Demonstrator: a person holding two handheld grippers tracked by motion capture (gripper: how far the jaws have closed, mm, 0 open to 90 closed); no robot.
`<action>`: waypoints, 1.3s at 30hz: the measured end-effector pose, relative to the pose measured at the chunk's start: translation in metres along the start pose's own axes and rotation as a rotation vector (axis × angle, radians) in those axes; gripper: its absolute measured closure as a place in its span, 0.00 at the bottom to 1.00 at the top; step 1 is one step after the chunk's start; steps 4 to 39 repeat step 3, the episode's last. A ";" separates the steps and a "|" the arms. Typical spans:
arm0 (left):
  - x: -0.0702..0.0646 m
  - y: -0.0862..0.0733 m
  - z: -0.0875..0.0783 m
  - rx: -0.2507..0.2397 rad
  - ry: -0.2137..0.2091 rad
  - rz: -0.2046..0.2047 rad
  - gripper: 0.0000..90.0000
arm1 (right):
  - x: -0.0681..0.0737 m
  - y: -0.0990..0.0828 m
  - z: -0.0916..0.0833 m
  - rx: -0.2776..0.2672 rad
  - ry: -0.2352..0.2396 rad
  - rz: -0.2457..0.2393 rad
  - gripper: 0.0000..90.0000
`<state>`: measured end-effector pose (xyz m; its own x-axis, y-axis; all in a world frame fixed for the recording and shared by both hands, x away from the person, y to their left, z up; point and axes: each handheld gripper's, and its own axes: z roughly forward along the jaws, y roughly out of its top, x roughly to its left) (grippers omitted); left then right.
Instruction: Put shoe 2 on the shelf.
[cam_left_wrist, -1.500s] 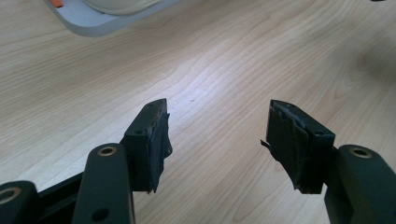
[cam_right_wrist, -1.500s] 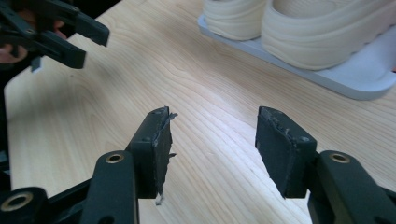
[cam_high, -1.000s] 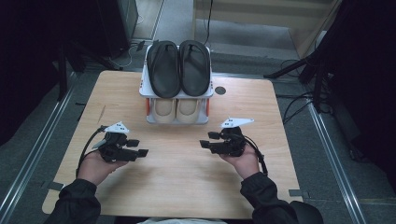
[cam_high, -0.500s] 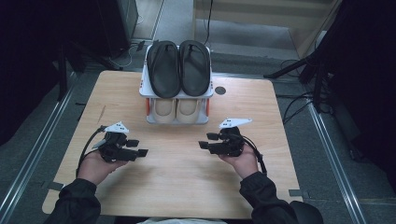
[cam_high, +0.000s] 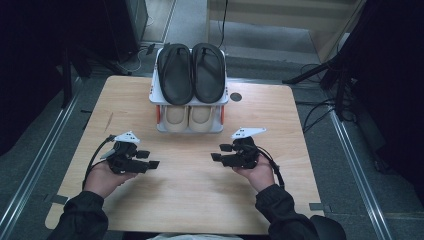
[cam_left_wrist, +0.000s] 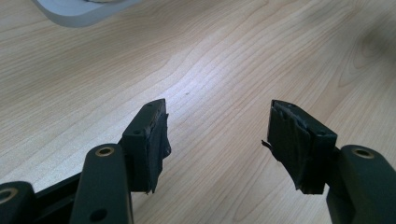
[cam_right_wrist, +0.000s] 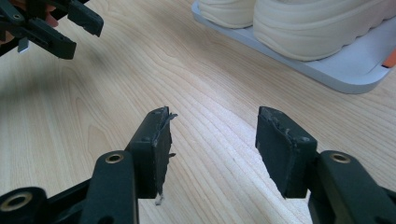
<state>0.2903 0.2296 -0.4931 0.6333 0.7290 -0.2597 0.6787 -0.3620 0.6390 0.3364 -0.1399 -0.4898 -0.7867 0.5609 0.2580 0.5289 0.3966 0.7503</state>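
Near the table's (cam_high: 195, 200) front edge, left tongs (cam_high: 150, 161) and right tongs (cam_high: 217, 154) held low, tips pointed at each other, jaws of both spread wide with only bare wood between. Beyond the tongs, well apart from both, a white two-tier shoe rack (cam_high: 190, 125): cream shoes (cam_right_wrist: 299, 21) on the lower shelf, black sandals (cam_high: 191, 72) on top.
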 end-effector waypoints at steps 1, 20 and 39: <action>0.000 0.000 0.000 0.001 -0.002 -0.003 0.43 | 0.000 0.000 0.000 0.001 -0.001 0.001 0.51; 0.000 0.000 0.003 0.008 0.000 -0.023 0.42 | 0.000 -0.001 0.001 0.003 -0.005 0.002 0.48; 0.000 0.000 0.003 0.008 0.000 -0.023 0.42 | 0.000 -0.001 0.001 0.003 -0.005 0.002 0.48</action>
